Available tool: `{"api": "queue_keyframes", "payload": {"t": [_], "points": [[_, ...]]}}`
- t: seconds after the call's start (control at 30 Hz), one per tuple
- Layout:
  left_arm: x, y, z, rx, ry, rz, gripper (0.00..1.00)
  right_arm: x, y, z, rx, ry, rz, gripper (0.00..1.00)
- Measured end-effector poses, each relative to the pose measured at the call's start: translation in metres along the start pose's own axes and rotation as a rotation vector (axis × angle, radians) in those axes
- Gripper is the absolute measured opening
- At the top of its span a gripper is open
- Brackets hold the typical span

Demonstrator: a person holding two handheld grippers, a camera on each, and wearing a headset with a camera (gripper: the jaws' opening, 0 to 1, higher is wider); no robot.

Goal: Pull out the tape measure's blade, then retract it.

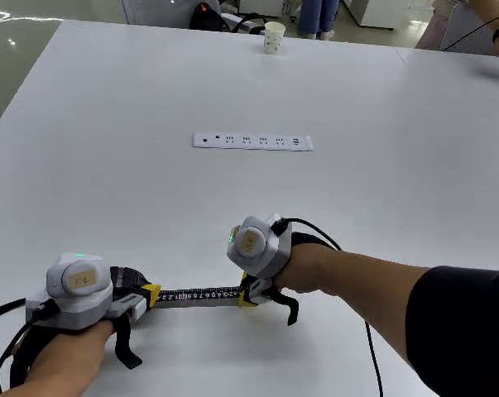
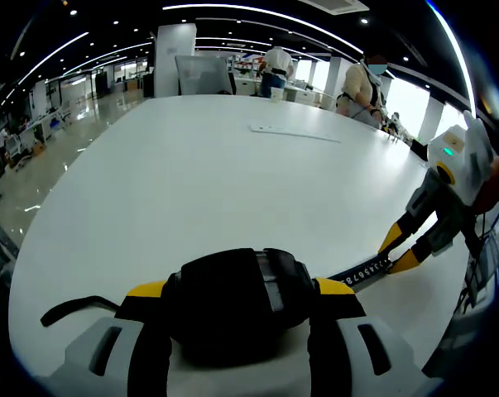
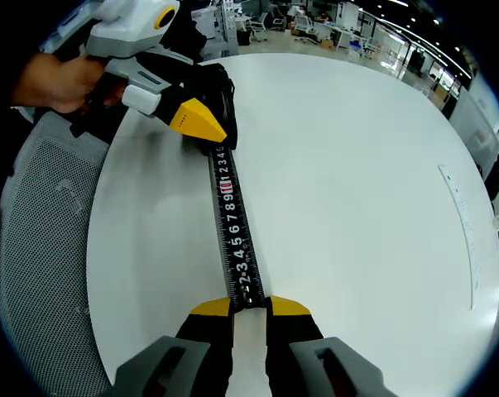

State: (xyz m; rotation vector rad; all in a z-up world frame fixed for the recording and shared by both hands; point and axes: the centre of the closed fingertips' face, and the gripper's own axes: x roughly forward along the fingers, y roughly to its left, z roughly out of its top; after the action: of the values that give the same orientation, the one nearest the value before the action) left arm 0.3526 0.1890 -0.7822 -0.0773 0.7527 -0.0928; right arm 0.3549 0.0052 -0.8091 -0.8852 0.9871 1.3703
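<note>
Seemingly mid-pull, our left hand-held gripper [image 1: 146, 295] clamps the tape measure's black case [image 2: 232, 308] on the white desk [image 1: 232, 83]; our right hand-held gripper [image 3: 249, 307] pinches the tip of the blade [image 3: 232, 223], stretched between them. Next, we judge: a slow, guided retraction.

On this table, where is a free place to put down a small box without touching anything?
Free: the wide bare table between the power strip and the blade, and the stretch between the power strip and the paper cup. Crowded: the near edge, where the left gripper holds the tape measure case and the right gripper pinches the blade.
</note>
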Motion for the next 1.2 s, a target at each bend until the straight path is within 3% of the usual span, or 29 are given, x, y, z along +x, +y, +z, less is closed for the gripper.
{"api": "queue_keyframes", "payload": {"t": [0.9,1.2], "points": [[0.000,0.000,0.000,-0.001,0.005,-0.001,0.63,0.003,0.002,0.010,-0.077,-0.041,0.030,0.11],[0.001,0.000,0.000,-0.001,0.006,-0.001,0.63,0.004,0.002,0.013,-0.072,-0.051,0.032,0.11]]}}
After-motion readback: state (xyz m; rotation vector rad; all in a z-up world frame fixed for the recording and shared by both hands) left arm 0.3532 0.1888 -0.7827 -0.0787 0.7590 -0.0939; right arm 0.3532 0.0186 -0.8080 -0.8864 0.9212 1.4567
